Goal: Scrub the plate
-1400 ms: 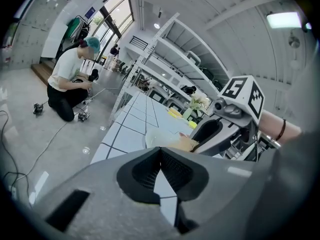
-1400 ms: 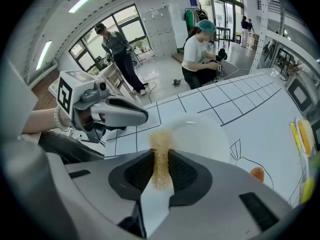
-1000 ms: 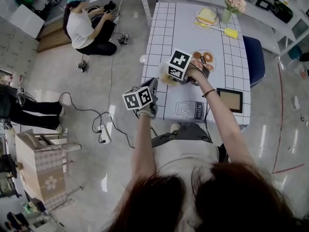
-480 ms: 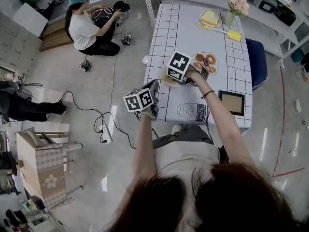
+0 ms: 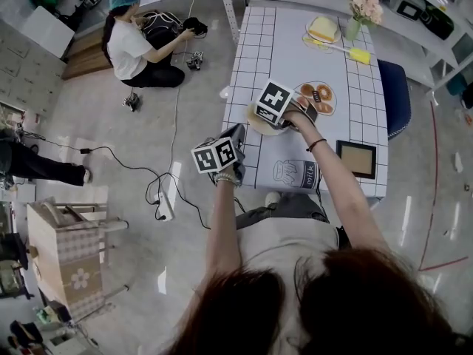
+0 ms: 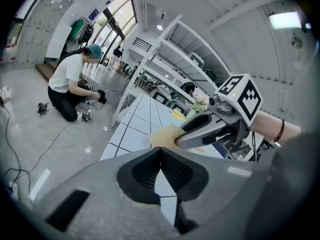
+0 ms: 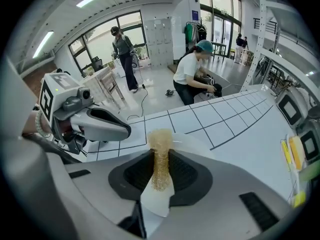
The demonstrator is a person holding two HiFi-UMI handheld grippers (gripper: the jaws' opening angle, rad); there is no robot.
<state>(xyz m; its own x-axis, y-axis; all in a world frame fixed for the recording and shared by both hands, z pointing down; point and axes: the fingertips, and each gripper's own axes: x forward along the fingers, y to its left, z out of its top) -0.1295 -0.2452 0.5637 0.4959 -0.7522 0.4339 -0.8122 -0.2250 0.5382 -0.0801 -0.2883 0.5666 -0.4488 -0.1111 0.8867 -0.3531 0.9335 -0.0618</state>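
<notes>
Right gripper view shows the right tongs (image 7: 161, 156) clenched on a golden mesh scrubber (image 7: 160, 136). The scrubber's tip sits over the white plate (image 7: 197, 144), which lies on the gridded table (image 7: 240, 129) near its edge. In the left gripper view, the left tongs (image 6: 160, 153) are pressed together with nothing between them. They hang near the table's edge, apart from the plate.

— How does the left gripper (image 6: 161, 148) stand?
— Its jaws are closed, with nothing between them, and the arm is stretched forward.
— And the right gripper (image 7: 159, 151)?
— It reaches farther out, ahead of the left, with its jaws clamped on a scrubber (image 7: 159, 137) and the arm extended.
</notes>
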